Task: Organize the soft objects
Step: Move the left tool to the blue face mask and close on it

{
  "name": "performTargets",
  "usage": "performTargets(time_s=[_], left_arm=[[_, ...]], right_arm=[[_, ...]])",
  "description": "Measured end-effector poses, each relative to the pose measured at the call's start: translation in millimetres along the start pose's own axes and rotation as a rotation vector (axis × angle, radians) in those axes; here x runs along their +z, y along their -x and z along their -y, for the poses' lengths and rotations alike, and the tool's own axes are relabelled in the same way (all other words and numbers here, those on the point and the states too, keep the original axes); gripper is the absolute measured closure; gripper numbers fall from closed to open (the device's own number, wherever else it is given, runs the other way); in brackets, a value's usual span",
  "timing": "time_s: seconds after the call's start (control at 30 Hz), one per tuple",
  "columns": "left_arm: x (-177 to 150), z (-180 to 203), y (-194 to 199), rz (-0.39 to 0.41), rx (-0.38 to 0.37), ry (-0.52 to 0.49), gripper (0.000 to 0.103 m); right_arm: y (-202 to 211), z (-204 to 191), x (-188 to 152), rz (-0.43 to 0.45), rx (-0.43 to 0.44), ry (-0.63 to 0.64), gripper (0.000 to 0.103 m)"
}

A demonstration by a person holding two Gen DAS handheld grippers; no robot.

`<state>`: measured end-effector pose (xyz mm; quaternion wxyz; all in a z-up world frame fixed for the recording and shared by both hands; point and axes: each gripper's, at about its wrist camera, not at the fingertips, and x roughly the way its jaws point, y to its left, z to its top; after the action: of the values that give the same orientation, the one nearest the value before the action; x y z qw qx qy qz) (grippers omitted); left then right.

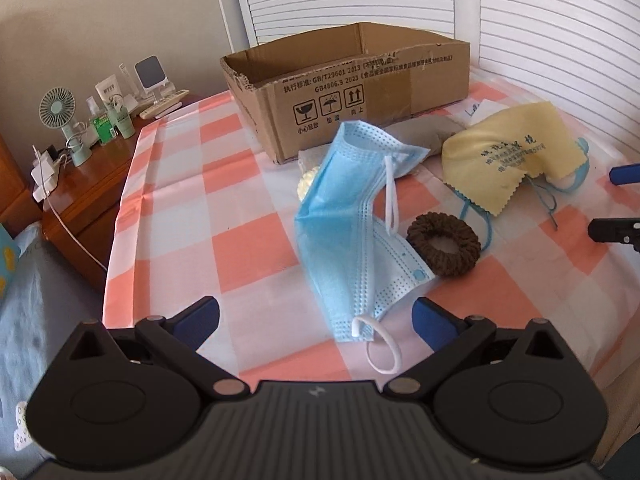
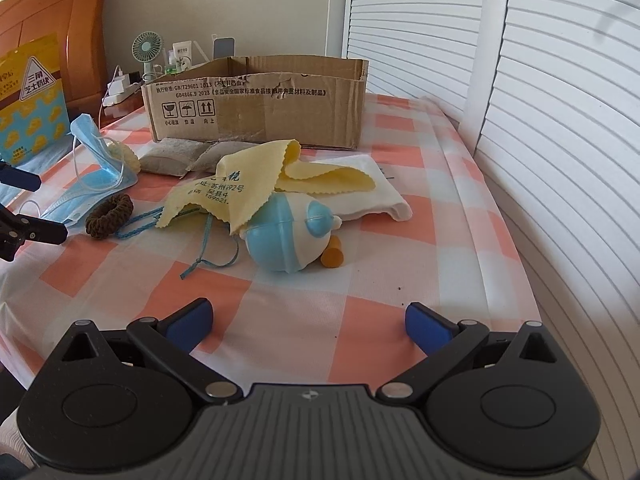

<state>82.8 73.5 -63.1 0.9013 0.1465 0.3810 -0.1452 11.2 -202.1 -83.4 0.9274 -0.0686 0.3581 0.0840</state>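
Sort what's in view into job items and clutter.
Job: blue face mask, brown hair tie, yellow cloth, grey pads, white cloth, cardboard box.

Clutter: small fan, bottles, charger, snack bag.

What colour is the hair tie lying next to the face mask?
Dark brown. The hair tie shows best in the left wrist view, beside the blue face mask.

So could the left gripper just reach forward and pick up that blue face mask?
Probably yes. The left gripper is open, and the blue face mask lies straight ahead of it on the checked cloth with nothing between. The brown hair tie sits just to the mask's right, clear of the path.
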Motion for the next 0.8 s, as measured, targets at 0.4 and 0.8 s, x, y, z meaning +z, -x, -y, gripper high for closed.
performTargets(time_s=[0.4,0.8], left_arm=[[27.7,10.7,-0.2,0.082,-0.03,-0.167,0.012],[48.2,19.2,-12.6,0.135,-0.089,-0.285,0.024]], right_arm=[[-1.8,-3.0,2.8,-0.012,-0.008,0.0,0.0],[-2.5,-5.3,5.2,-0.02,-0.007,0.007,0.0]])
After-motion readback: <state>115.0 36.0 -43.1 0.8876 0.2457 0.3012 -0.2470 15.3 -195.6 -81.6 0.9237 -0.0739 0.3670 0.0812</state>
